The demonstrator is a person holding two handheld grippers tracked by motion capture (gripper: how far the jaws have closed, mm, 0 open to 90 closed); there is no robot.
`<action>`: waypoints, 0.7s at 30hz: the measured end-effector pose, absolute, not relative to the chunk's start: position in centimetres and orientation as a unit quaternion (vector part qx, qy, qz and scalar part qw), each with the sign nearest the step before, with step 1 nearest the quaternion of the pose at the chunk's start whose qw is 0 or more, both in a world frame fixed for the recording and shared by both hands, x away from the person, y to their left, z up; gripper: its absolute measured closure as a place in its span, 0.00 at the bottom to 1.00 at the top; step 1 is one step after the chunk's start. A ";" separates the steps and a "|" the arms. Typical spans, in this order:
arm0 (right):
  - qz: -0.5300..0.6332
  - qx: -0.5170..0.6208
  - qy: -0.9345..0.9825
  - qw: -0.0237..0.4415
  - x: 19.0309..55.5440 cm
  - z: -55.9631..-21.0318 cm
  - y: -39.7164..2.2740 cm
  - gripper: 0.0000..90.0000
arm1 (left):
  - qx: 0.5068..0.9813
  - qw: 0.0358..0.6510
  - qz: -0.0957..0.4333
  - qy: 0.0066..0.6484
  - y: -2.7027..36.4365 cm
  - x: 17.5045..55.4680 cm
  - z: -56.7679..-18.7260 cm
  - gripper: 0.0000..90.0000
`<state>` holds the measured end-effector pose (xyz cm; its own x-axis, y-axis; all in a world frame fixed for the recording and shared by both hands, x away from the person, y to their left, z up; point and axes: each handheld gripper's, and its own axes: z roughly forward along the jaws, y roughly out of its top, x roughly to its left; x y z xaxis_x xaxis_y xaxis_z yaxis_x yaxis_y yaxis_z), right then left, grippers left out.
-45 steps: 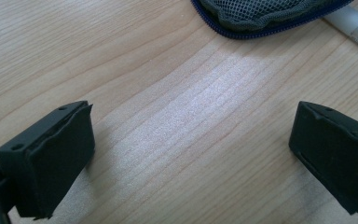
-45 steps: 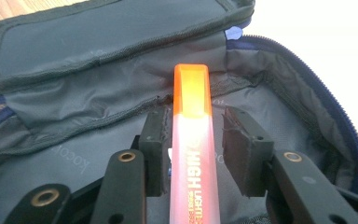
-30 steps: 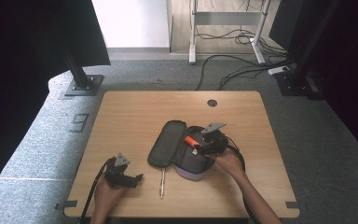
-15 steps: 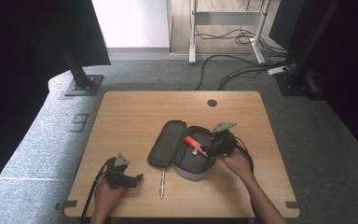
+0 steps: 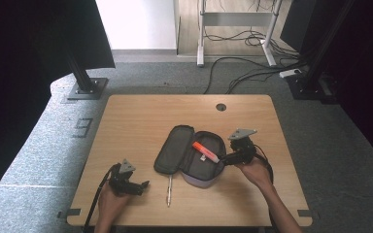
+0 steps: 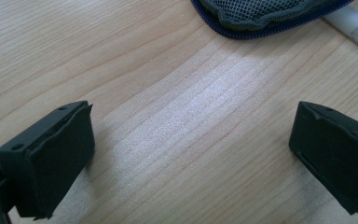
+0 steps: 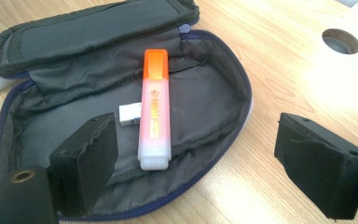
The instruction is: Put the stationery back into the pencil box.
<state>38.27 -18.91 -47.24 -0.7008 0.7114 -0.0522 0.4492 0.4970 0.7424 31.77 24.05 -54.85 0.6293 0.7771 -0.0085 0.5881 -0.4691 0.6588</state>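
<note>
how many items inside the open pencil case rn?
2: an orange highlighter lying along the middle of the pencil case, and a small white eraser touching its side. Folds of the lining may hide more.

- The high view looks forward and down from above the person's side, taking in the whole light wooden table (image 5: 141,121).
- The left gripper view sits close over the tabletop, facing the edge of the open grey zipped fabric pencil case (image 6: 261,14).
- The right gripper view looks closely down into that case (image 7: 74,116), which all three views share.
</note>
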 end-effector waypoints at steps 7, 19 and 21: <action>0.369 0.346 0.842 0.186 37.7 -47.0 -19.9 0.14 | 0.845 0.318 0.148 0.403 24.1 31.8 -54.8 0.00; 0.374 0.358 0.832 0.201 36.5 -46.8 -22.2 0.14 | 0.845 0.319 0.148 0.404 24.1 31.8 -54.8 0.00; 0.375 0.358 0.831 0.201 36.3 -47.0 -22.6 0.13 | 0.845 0.319 0.148 0.404 24.1 31.8 -54.8 0.00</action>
